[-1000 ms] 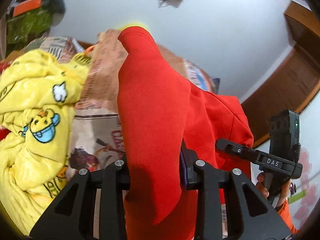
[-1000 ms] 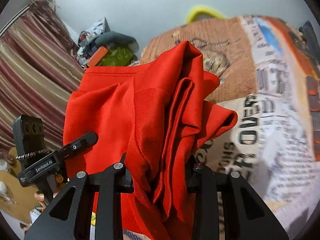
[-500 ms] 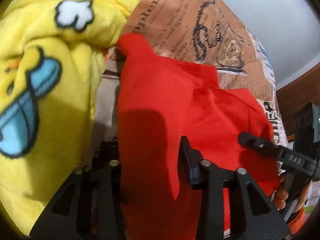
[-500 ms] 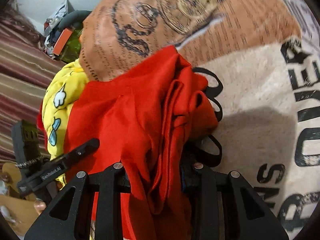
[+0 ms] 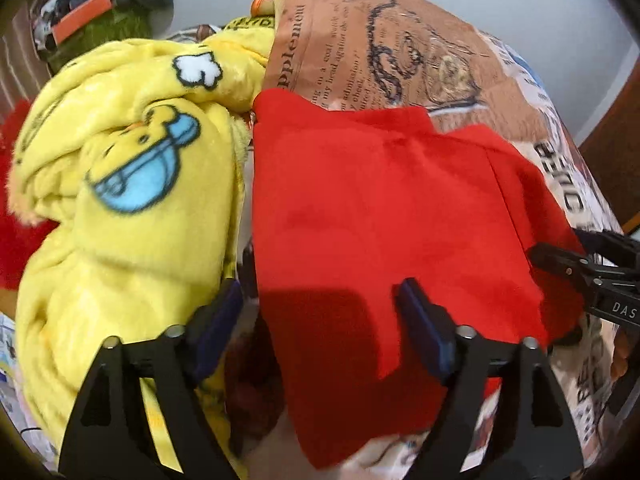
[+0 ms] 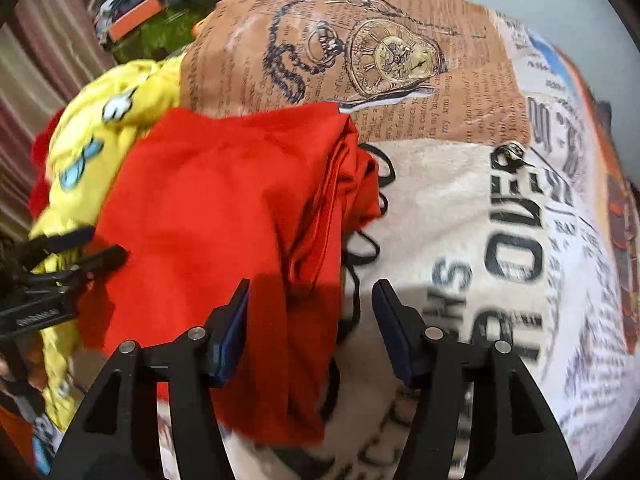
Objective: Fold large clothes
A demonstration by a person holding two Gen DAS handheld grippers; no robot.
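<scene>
Left wrist view: left gripper (image 5: 320,312) spread wide, jaws opening. The red garment (image 5: 380,208) lies flat on the printed bedspread (image 5: 400,52), its near edge between the blue pads (image 5: 420,320), neither pad pressing it. Step, as I judge it: releasing a finished fold. To do it well, let the jaws clear the cloth fully and lift straight away, so the near flap isn't dragged open. The right pad looks close to the fabric; it could snag there. The other handheld gripper's black finger sits just right of this gripper, at the garment's right edge. Obstacle: a yellow fleece blanket (image 5: 120,200) with a cartoon print bunches hard against the left finger and touches the garment's left edge; it could get pulled along or crowd the next fold. Clutter, green and orange, far ahead-left.

Right wrist view: right gripper (image 6: 310,312) partly spread, jaws opening. Garment (image 6: 220,220) sits ahead-left; its bunched right edge runs down between the pads, nearer the left pad, contact unclear, not pinched. That edge is ridged and uneven, so I'd say it needs smoothing before the next fold. A thin black cord (image 6: 360,248) loops on the bedspread (image 6: 500,220) just ahead of the gap, partly under the red edge; it could catch on a finger. Left gripper's (image 6: 60,276) fingers appear at far left, over the yellow blanket (image 6: 100,128). Bedspread to the right is bare.
</scene>
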